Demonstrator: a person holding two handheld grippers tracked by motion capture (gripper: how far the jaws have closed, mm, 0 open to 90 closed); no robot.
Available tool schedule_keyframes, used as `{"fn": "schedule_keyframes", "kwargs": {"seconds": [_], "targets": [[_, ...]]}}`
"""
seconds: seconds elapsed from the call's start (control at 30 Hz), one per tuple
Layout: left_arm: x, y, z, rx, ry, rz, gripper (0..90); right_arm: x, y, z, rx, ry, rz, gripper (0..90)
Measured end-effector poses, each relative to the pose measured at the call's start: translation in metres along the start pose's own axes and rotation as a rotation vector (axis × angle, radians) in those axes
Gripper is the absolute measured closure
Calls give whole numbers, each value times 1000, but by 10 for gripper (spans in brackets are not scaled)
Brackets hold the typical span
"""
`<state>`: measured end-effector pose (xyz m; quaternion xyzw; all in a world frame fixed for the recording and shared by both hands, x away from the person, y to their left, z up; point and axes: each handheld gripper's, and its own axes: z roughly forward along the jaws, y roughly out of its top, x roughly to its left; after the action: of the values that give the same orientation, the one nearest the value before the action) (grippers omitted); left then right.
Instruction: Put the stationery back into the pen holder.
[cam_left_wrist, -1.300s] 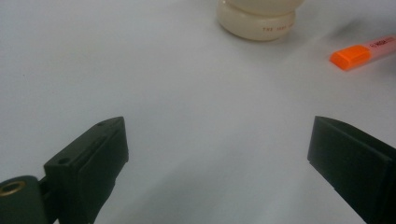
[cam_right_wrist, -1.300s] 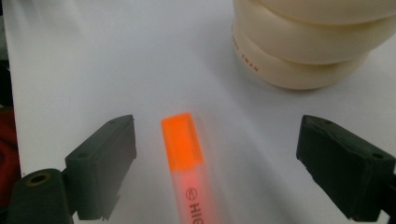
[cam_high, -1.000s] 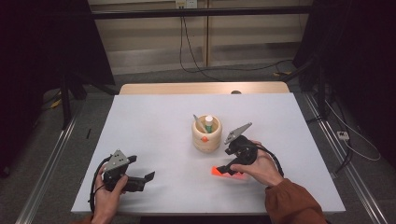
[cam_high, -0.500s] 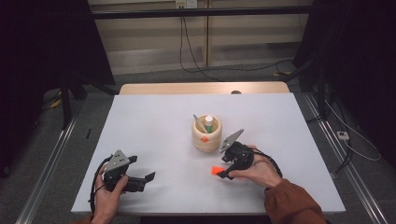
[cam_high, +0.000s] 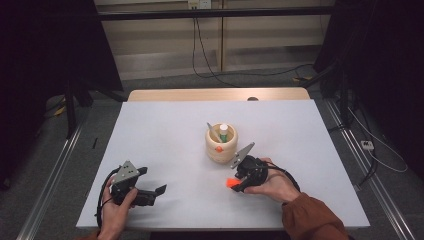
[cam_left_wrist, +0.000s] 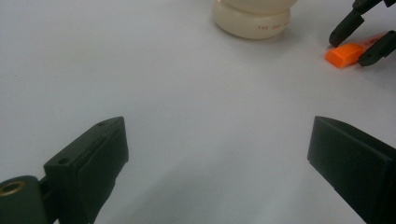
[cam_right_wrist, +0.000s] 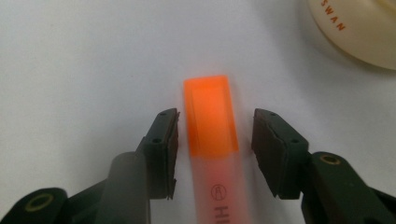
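Observation:
An orange highlighter lies flat on the white table, its bright cap pointing away. My right gripper is low over it, open, one jaw on each side of the pen with small gaps. From above, the highlighter pokes out left of the right gripper. A round cream pen cup holding several items stands just behind. My left gripper rests open near the front left, nothing between its jaws. In the left gripper view the highlighter lies at the far right.
The cream cup sits close to the right gripper's far right side. The table's front edge runs just below both hands. Cables trail from each gripper. Dark floor and rails surround the table.
The right gripper has come down and moved slightly toward the front, straddling the orange highlighter. The left gripper has stayed where it was.

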<state>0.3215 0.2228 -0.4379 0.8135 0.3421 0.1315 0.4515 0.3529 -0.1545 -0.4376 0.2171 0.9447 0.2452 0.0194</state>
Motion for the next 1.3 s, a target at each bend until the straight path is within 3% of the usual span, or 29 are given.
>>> {"fn": "schedule_keyframes", "kwargs": {"seconds": [0.2, 0.3, 0.53, 0.63, 0.8, 1.3], "targets": [[0, 0, 0, 2, 5, 0, 50, 2, 1, 0, 10, -21, -13, 571], [0, 0, 0, 9, 2, 1, 50, 6, 2, 0, 19, -19, -32, 659], [-1, 0, 1, 1, 4, 1, 50, 7, 3, 0, 25, -30, -40, 663], [-1, 0, 1, -1, 3, 2, 50, 3, 1, 1, 16, -5, -32, 654], [-1, 0, 1, 0, 2, 2, 50, 4, 1, 0, 13, -8, -26, 676], [0, 0, 0, 3, 4, 1, 49, 5, -3, -1, -26, -28, 37, 677]]}}
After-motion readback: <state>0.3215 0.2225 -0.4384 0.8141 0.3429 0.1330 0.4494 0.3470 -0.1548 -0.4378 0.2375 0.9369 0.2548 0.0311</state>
